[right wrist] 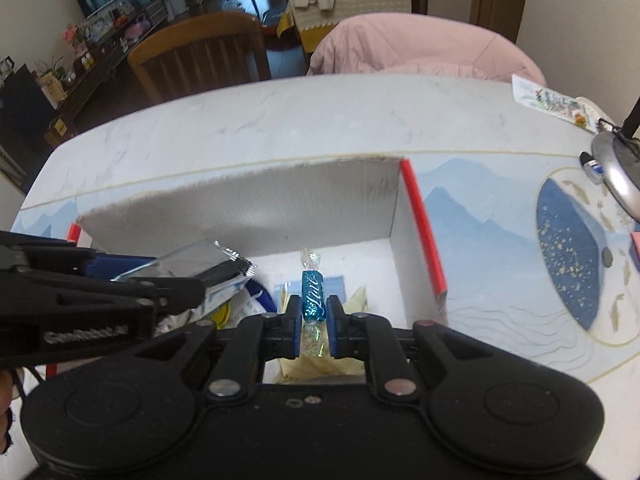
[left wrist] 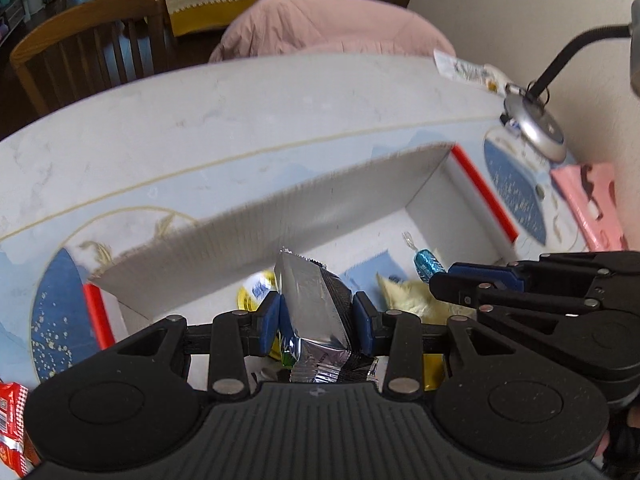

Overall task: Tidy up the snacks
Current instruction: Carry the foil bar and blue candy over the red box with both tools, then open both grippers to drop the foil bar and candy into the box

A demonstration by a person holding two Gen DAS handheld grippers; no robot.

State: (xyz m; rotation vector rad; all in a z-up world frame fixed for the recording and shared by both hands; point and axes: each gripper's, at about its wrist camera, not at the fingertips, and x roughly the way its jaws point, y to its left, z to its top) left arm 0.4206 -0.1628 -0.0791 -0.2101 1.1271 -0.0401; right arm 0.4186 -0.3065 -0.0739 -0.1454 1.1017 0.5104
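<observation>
My left gripper [left wrist: 318, 316] is shut on a silver and black foil snack packet [left wrist: 312, 300], held upright over the open white cardboard box [left wrist: 280, 220] with red edges. In the right wrist view the same packet [right wrist: 200, 268] pokes out of the left gripper [right wrist: 192, 288] at the left. My right gripper [right wrist: 314, 320] is shut on a blue twist-wrapped candy [right wrist: 313, 296] above the box [right wrist: 260, 208]. From the left wrist view the right gripper [left wrist: 440, 280] comes in from the right with the candy [left wrist: 430, 262] at its tip. A pale yellow packet [left wrist: 404, 294] and a yellow and blue packet [left wrist: 256, 290] lie inside the box.
The box stands on a blue-patterned mat on a white marble table [left wrist: 200, 112]. A silver lamp base [left wrist: 536, 120] and a pink packet [left wrist: 592, 200] are at the right, and a red packet [left wrist: 12, 420] at the near left. A wooden chair [left wrist: 88, 48] and pink cushion [left wrist: 320, 24] stand behind.
</observation>
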